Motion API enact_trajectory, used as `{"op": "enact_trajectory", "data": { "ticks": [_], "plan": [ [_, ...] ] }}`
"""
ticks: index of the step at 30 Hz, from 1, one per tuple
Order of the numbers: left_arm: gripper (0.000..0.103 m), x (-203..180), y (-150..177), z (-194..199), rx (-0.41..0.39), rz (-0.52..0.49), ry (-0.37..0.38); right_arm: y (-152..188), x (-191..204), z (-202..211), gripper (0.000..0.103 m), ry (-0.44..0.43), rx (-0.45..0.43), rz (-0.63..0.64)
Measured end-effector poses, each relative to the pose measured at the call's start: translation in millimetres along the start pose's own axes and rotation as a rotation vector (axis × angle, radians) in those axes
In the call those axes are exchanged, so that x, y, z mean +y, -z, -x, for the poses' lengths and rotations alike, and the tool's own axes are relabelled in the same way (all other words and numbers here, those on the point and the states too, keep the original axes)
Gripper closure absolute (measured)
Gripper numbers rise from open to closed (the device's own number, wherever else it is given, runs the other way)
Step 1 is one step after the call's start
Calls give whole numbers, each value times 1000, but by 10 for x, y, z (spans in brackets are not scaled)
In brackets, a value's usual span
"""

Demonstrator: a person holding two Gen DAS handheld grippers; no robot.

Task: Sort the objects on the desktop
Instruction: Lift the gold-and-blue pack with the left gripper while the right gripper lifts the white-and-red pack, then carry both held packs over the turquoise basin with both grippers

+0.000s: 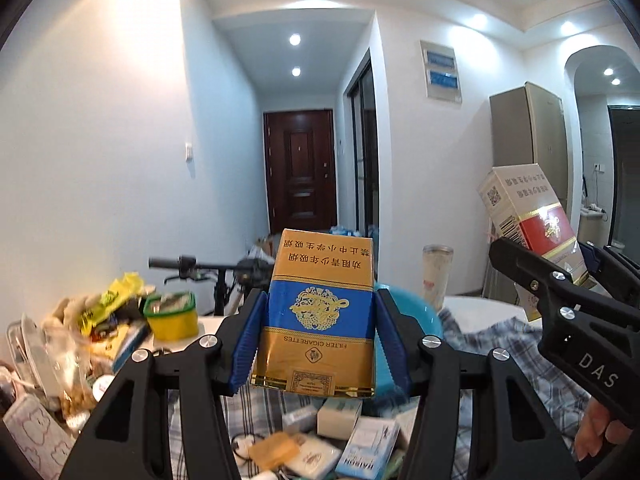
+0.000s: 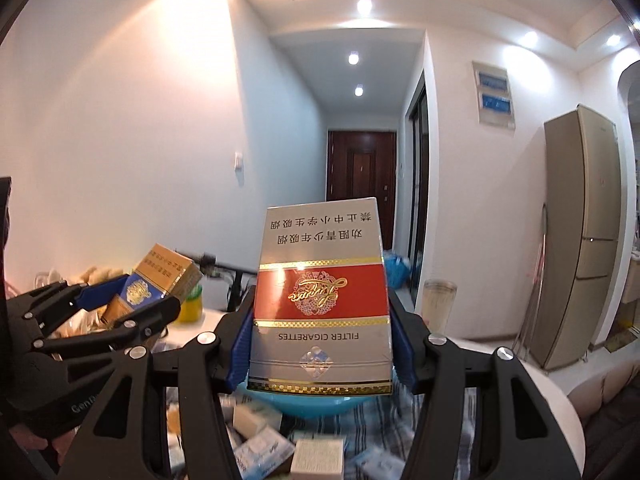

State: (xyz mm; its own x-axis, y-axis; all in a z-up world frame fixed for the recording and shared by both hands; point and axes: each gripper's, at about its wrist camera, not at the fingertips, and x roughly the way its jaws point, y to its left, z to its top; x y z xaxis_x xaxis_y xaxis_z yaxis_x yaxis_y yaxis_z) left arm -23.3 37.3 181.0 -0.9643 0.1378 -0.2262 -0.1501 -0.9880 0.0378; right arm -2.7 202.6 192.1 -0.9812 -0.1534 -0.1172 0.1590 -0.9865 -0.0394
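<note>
- The left gripper (image 1: 320,332) is clamped on a gold-and-blue cardboard cigarette carton (image 1: 320,316), its blue pads pressed against the two narrow sides; the carton is held upright with its print upside down, raised above the clutter.
- The right gripper (image 2: 320,332) is likewise closed on a silver-and-red cardboard cigarette carton (image 2: 320,304), gripped by the sides at its lower half, so that the broad face is left free and the box cannot twist.
- Both cartons are judged to be held clear of the table (image 1: 480,304) so that they can be carried to a common place as one kind of item.
- Just beyond and below each gripper a light-blue plastic basin (image 2: 320,398) is seen, a likely destination, though its inside is hidden by the cartons.
- Under the grippers a blue-and-white checked cloth (image 1: 500,344) is spread, with small white and blue medicine boxes (image 1: 368,448) scattered on it, blurred and hard to read.
- To the left of the left gripper a heap of plastic bags and a yellow tub with a green rim (image 1: 172,316) is left unsorted.
- A glass jar (image 2: 439,304) is standing beyond the right gripper, well apart from both cartons.
</note>
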Motion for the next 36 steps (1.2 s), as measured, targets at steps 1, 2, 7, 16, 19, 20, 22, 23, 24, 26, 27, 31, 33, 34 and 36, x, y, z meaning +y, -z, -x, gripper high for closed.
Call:
{"op": "enact_trajectory", "data": {
  "ticks": [1,2,7,16,19,20,22,23,24,26,27,31,33,34,36],
  "plan": [
    [46,-10,-47,30,-13,0,1,-44,3,24,47,3,-14,0],
    [46,-16,-89,59,-26,1,2,-83,10,40,47,6,-23,1],
    [46,-56,-264,199,-81,-4,2,-213,26,104,47,12,-59,-1],
    [46,-89,-506,408,-159,-11,7,-430,56,300,47,24,-133,2],
    [46,-98,-567,448,-179,-18,6,-476,59,320,47,22,-145,3],
    [46,-96,-583,462,-184,-16,6,-485,64,334,47,21,-149,5],
    [46,-82,-623,500,-196,-11,2,-509,69,350,47,22,-156,10],
    [46,-77,-620,508,-199,-12,-3,-523,62,358,47,21,-161,9],
    [46,-79,-633,526,-206,-13,-9,-535,56,368,47,21,-171,7],
    [46,-72,-661,544,-215,-11,-5,-560,59,397,47,22,-188,19],
    [46,-59,-675,550,-219,-9,-2,-580,57,407,47,26,-196,25],
    [46,-16,-720,541,-239,1,-5,-659,30,398,47,29,-219,22],
    [46,-3,-704,517,-243,9,-5,-695,9,358,47,34,-227,21],
    [46,14,-711,500,-245,13,-4,-707,6,333,47,35,-228,21],
    [46,38,-718,443,-247,13,0,-716,-10,284,47,26,-230,15]
  ]
}}
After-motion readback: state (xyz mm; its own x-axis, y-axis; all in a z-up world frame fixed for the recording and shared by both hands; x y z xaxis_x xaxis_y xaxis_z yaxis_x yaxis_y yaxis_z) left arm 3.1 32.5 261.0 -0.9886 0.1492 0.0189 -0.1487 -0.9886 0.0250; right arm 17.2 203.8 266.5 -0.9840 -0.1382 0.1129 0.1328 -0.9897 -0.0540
